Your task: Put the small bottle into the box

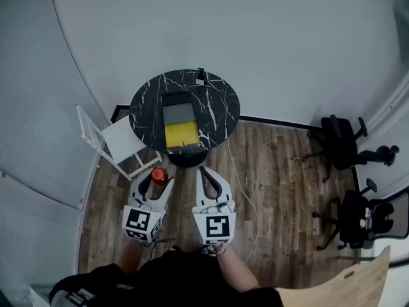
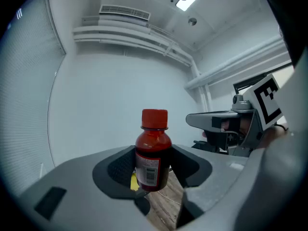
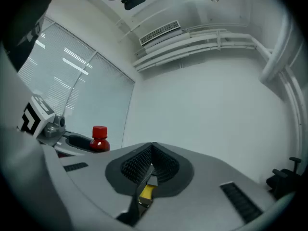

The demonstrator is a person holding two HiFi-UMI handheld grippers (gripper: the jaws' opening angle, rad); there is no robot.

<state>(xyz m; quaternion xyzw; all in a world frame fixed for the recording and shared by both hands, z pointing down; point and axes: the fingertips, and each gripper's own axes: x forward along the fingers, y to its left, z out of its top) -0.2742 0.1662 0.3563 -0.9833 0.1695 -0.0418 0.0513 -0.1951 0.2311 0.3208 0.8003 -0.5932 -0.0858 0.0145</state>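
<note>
Bottle in L hand-held gripper — box prob. open.

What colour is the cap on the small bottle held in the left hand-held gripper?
Red; the cap shows best in the left gripper view.

Bare floor leads to the table bearing the open box; a white chair crowds its left.

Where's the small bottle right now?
The small bottle is held upright between the jaws of the left gripper, at the lower left of the head view, just short of the round black table that carries the box.
</note>
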